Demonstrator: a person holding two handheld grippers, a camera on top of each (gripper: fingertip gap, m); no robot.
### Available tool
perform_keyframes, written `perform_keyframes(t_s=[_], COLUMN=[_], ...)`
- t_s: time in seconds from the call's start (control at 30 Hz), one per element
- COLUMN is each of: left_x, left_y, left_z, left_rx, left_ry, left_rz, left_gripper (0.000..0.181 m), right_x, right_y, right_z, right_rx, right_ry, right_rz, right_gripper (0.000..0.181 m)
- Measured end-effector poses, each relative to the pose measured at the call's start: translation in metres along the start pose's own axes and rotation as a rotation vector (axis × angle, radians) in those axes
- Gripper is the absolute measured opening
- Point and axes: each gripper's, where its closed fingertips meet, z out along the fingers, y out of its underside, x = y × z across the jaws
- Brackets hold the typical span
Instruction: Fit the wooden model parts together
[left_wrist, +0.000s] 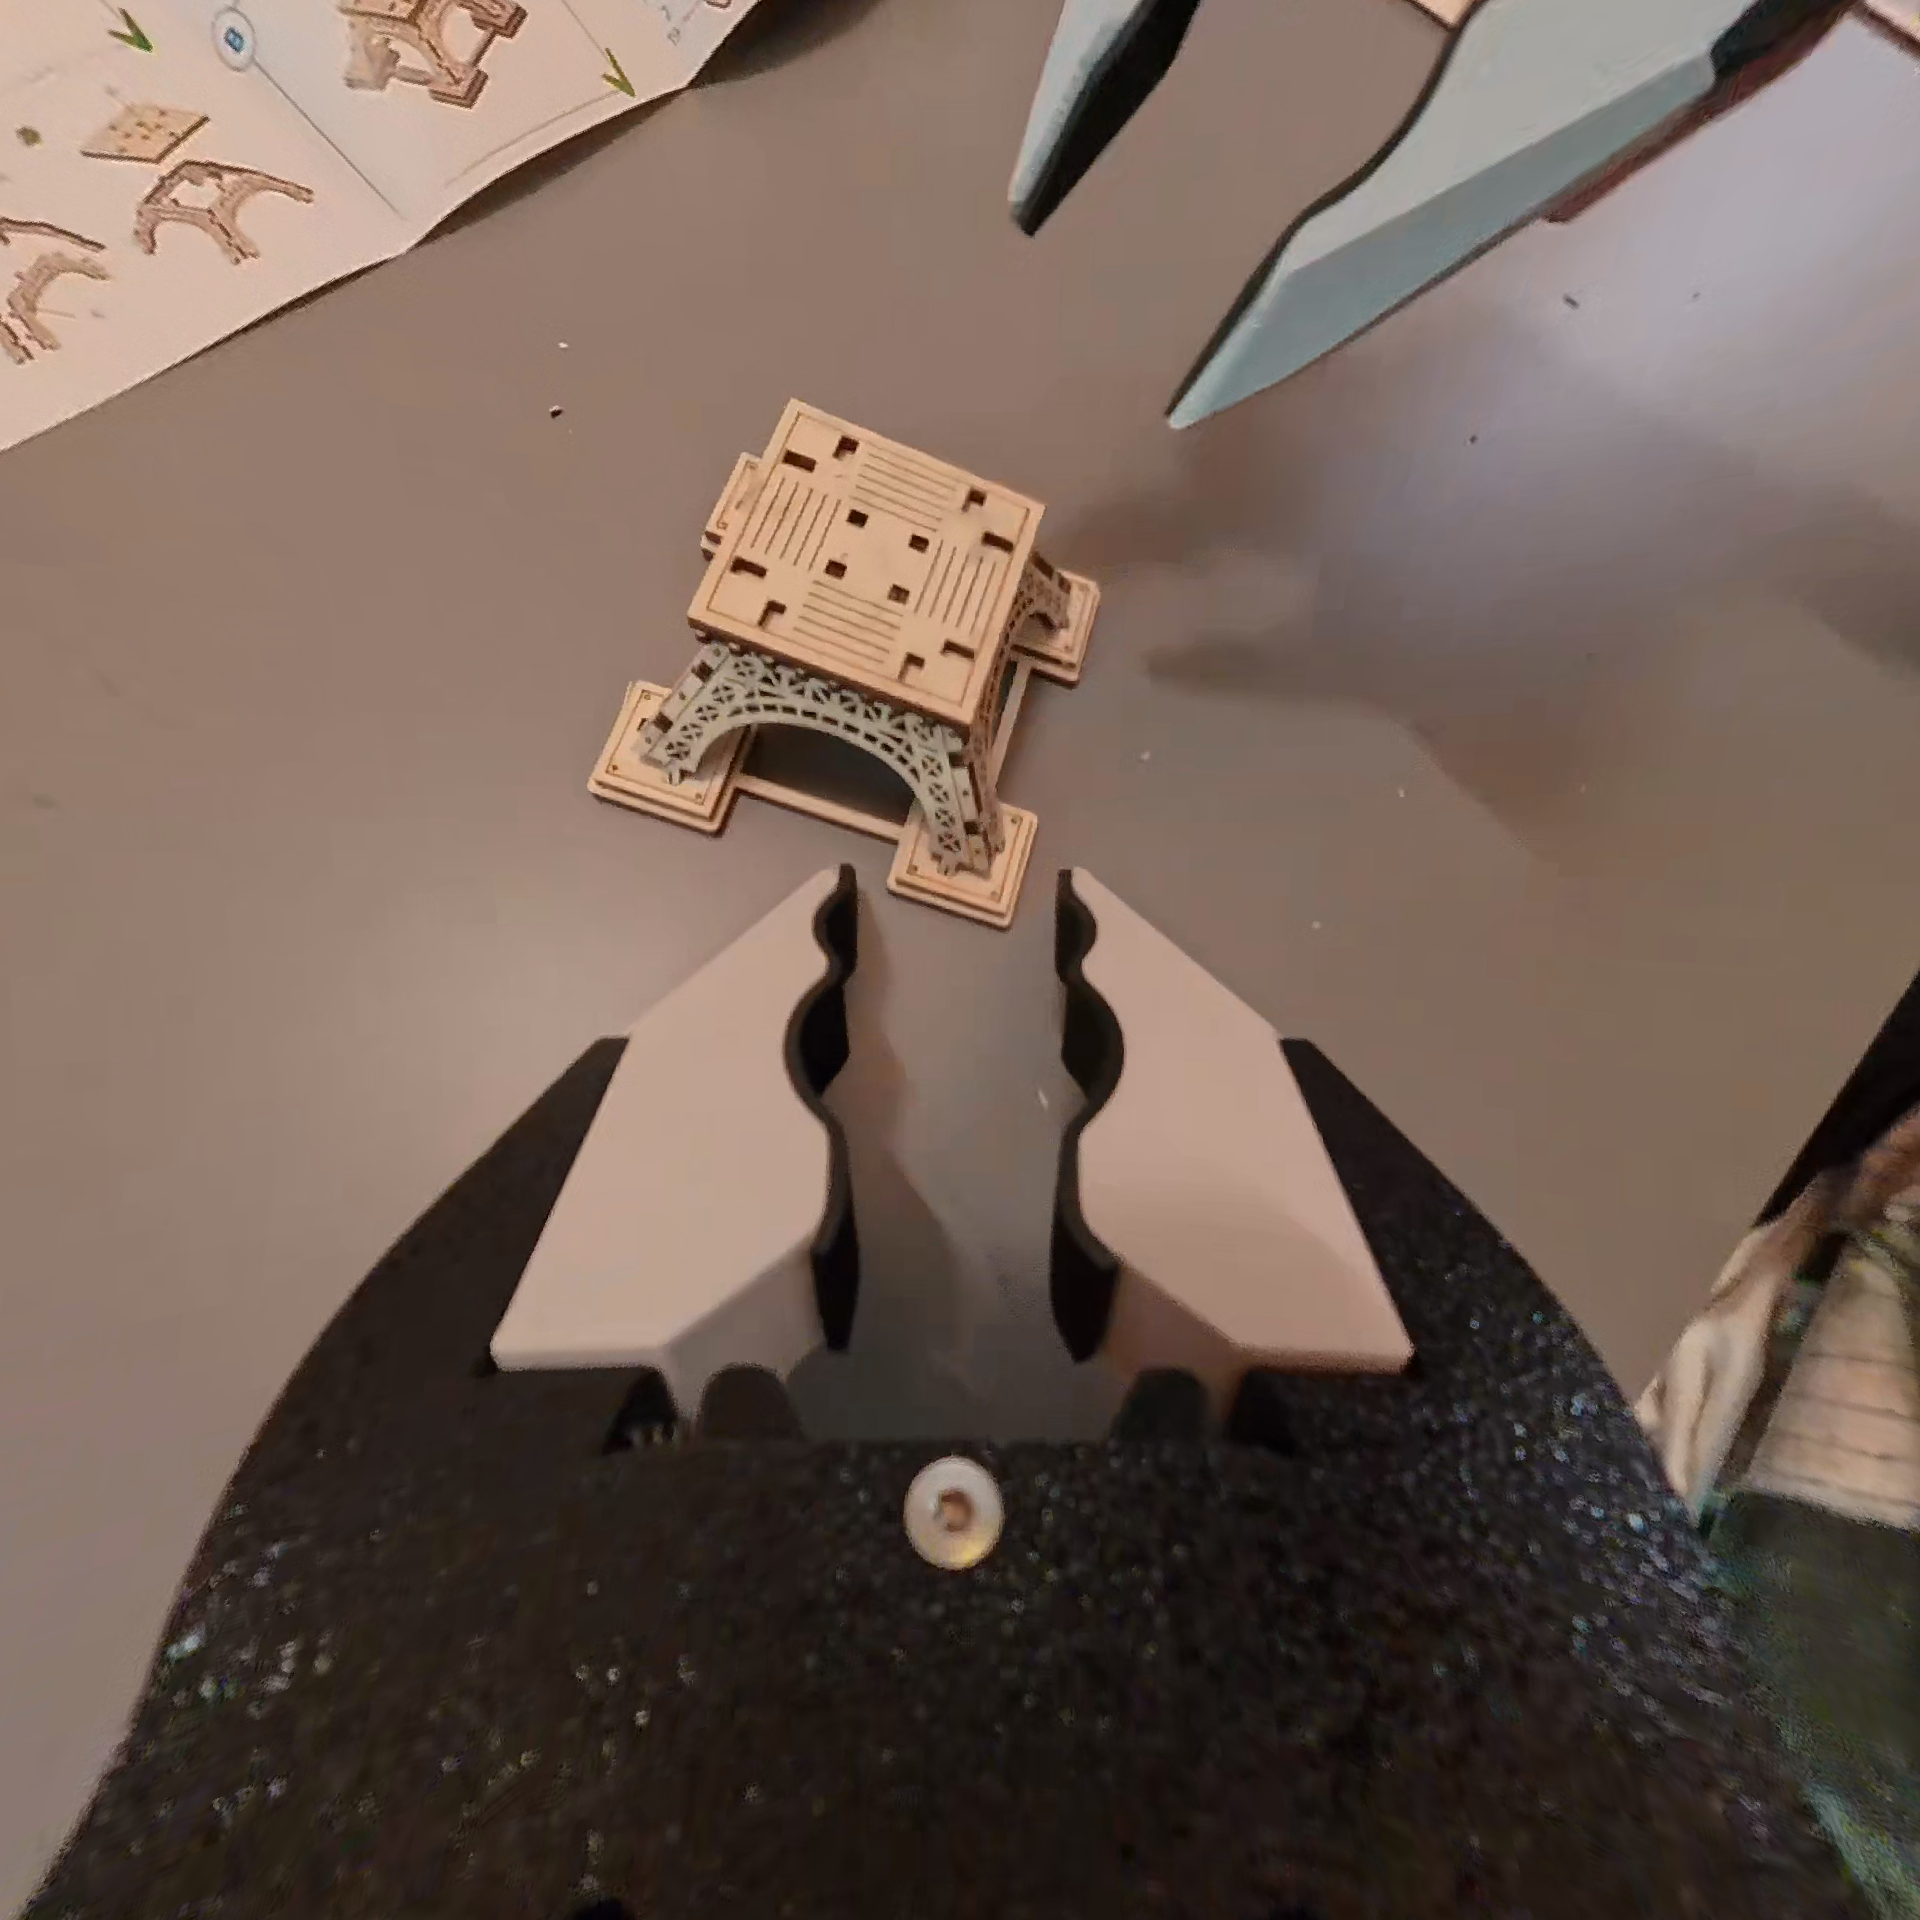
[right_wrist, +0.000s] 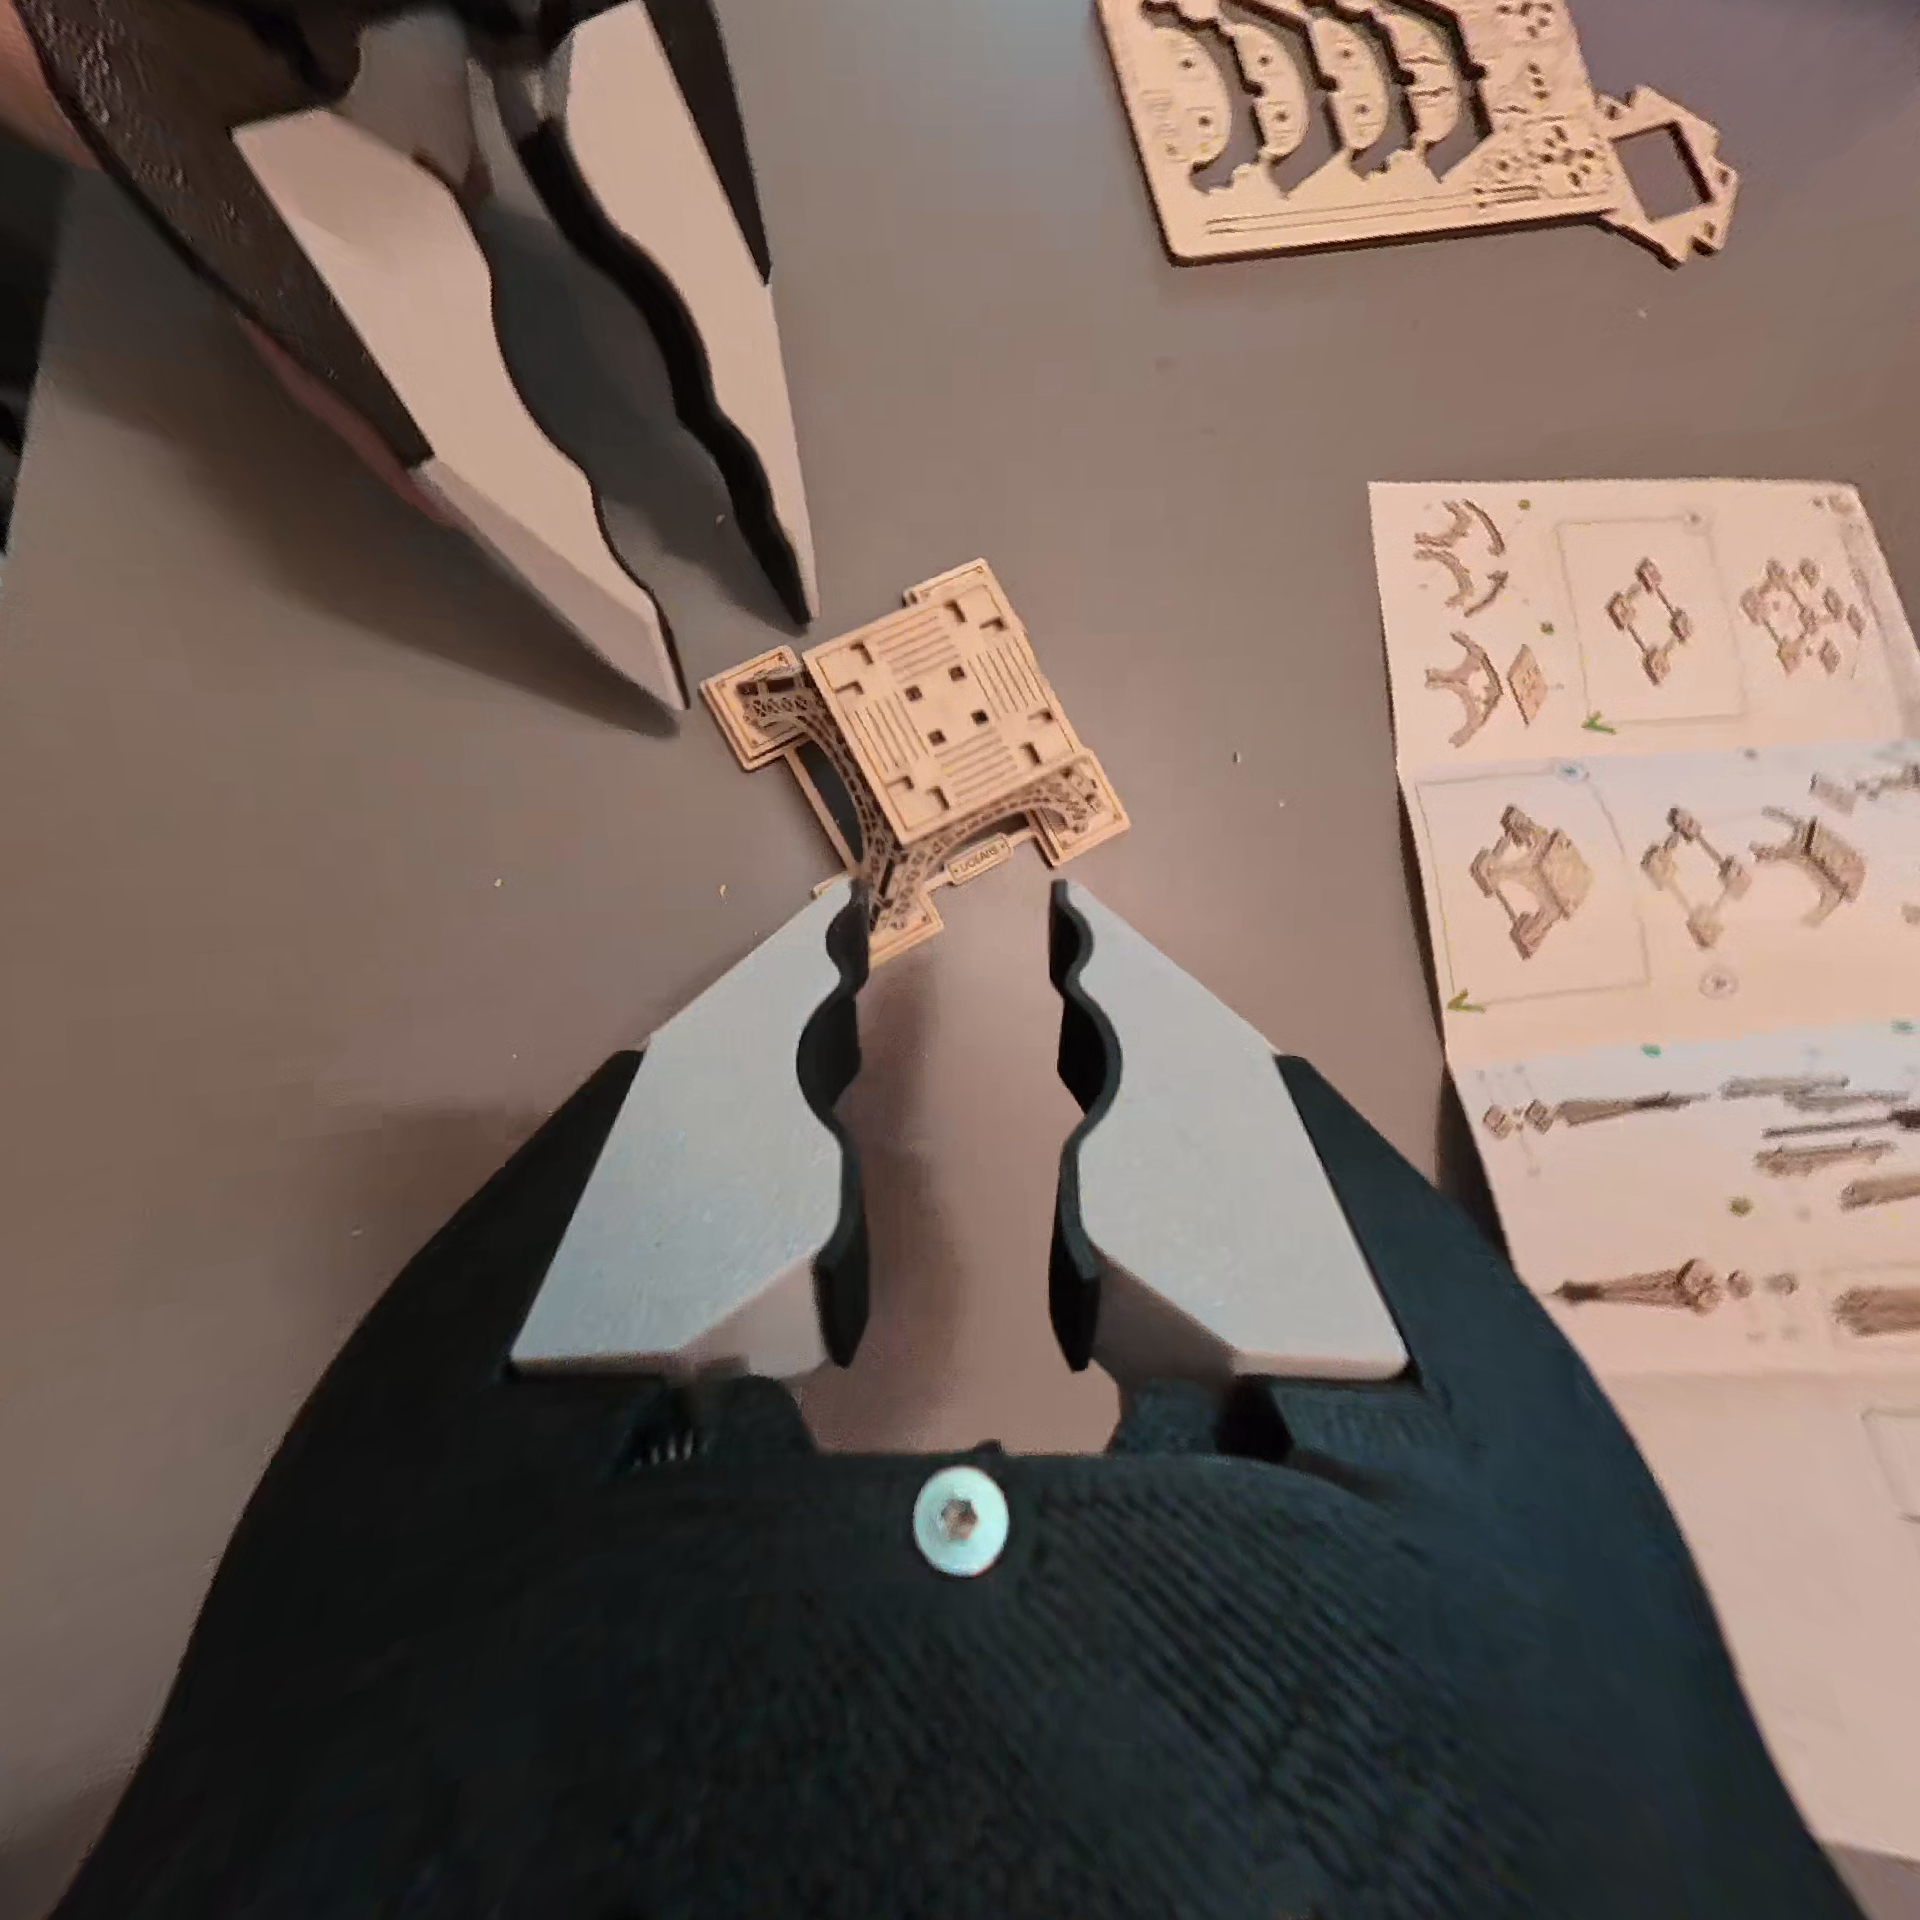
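the little wooden tower base stands in the middle of the grey table, four lattice legs on a flat footing with square corner pads, and a slotted square deck on top. in the left wrist view the left tongs hang just short of the nearest corner pad, parted a moderate way, nothing between them. the right tongs sit low in the right wrist view, likewise parted and empty, the left tip overlapping the near corner of the footing; i cannot tell whether it touches. the other pair shows at the upper right of the left view and the upper left of the right view. a folded instruction sheet lies along the right edge of the right view, and a punched-out wooden sheet at its top. the base looks very light and stiff but brittle: the thin lattice arches would likely snap under a squeeze. the deck edges or the corner pads seem the safer places to hold, pinching across solid wood, gently, since something this light may skid on the smooth table.
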Motion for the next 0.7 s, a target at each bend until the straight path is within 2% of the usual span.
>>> perform_keyframes(t_s=[0.2,0.3,0.47,0.6,0.7], left_x=[-0.002,-0.005,-0.016,-0.008,-0.011], left_y=[-0.012,-0.015,-0.019,-0.030,-0.032], left_z=[0.016,0.020,0.024,0.028,0.031], left_rx=[0.003,0.004,-0.008,0.017,0.011], left_ry=[-0.041,-0.075,-0.167,-0.131,-0.159], left_rz=[-0.042,-0.025,-0.080,-0.161,-0.181], left_gripper=[0.036,0.028,0.051,0.047,0.035], right_x=[-0.003,-0.005,-0.004,-0.001,0.007], right_y=[0.026,0.034,0.041,0.042,0.044], right_z=[0.009,0.011,0.011,0.008,0.002], right_rx=[0.082,0.119,0.180,0.216,0.262], right_ry=[-0.028,-0.028,-0.034,0.001,0.063], right_rz=[0.160,0.195,0.246,0.257,0.286], right_gripper=[0.036,0.035,0.034,0.033,0.032])
